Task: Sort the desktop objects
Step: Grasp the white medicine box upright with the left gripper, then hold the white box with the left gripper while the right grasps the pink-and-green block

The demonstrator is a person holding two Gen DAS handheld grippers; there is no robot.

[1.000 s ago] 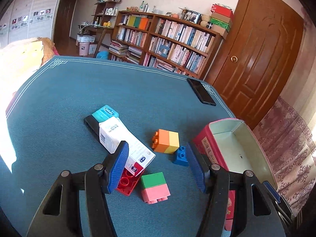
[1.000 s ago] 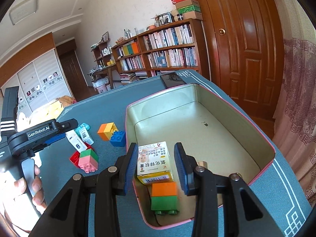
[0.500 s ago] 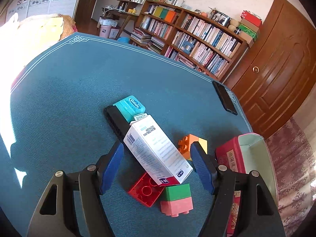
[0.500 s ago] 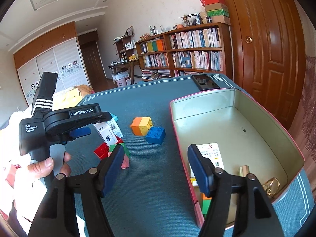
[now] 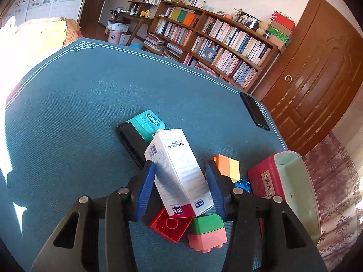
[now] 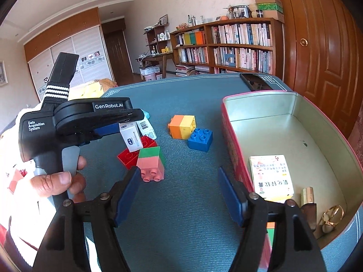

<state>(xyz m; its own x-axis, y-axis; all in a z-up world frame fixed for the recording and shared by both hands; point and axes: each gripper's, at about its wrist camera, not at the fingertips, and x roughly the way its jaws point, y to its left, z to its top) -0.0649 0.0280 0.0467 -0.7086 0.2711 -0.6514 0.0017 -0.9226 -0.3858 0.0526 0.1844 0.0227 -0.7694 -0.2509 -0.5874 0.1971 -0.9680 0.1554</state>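
Note:
My left gripper is closing its jaws on a white carton, and both blue pads touch its sides. The carton leans over a red flat brick. A green-and-pink brick lies just in front, with an orange-and-yellow brick and a small blue brick to the right. In the right wrist view my right gripper hovers over bare cloth beside the red tin; its jaws are opening with nothing between them. The white carton shows there in the left jaws.
The tin holds a pale medicine box, a lipstick and a gold clip. A teal floss case rests on a black bar. A phone lies at the table's far corner. A hand grips the left tool.
My left jaws have come down around the white carton and closed on it. My right gripper let go of the medicine box in the tin, opened, and drew back to the left over the cloth.

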